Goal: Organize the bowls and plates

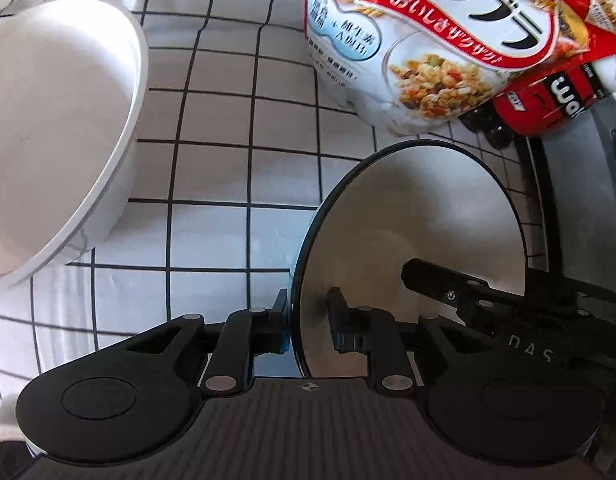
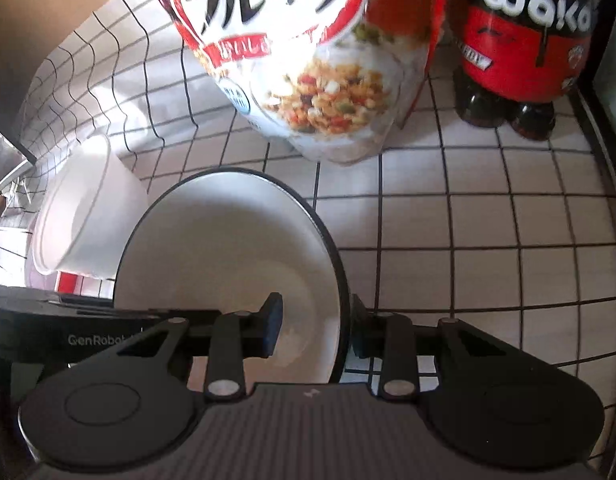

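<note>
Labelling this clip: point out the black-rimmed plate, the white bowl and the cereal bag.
black-rimmed plate (image 1: 419, 216), left wrist view, bare white face.
white bowl (image 1: 48, 128), left wrist view, inner wall.
cereal bag (image 2: 319, 92), right wrist view, printed granola picture.

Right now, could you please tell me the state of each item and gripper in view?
Plate: tilted on edge, held by both grippers.
Left gripper: shut on plate rim.
Right gripper: shut on plate rim.
White bowl: tilted on the cloth, free.
Cereal bag: upright.
Soda bottle: upright.
</note>
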Tool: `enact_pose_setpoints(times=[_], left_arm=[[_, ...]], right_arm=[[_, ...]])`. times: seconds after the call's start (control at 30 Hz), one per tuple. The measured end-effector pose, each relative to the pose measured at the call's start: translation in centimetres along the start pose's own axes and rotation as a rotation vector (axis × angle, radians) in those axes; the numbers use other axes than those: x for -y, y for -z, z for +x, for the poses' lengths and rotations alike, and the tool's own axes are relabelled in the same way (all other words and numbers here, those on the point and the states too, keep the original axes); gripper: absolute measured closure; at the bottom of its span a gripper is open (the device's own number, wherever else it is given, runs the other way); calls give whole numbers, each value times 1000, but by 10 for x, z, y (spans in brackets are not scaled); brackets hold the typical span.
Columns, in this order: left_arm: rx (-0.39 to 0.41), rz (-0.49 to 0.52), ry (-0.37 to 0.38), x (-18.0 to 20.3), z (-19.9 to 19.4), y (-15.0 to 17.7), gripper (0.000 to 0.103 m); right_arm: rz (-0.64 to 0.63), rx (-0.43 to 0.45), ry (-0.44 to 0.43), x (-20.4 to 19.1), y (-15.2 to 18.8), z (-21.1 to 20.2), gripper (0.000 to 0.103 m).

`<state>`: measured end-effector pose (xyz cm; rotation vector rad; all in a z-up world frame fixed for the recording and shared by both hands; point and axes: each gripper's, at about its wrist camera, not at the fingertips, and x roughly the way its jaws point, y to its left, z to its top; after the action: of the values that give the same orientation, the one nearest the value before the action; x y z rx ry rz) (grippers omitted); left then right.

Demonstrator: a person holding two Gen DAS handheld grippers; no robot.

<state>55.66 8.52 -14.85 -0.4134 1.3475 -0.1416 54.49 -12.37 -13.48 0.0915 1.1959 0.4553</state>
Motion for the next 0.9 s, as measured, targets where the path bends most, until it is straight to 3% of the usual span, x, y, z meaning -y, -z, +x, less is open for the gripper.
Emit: enact_pose_setpoints(times=[0.3,0.6,0.9], left_arm=[[55,20,-19,19,-33,4,84],[53,50,-1,34,-67,18,84],[61,122,19,52,-99,63,84]], right_arm=[[31,35,-23,1,-1,-28,68],[17,62,-52,-5,11,-67,67],[-79,39,-76,-13,49,-115,67]])
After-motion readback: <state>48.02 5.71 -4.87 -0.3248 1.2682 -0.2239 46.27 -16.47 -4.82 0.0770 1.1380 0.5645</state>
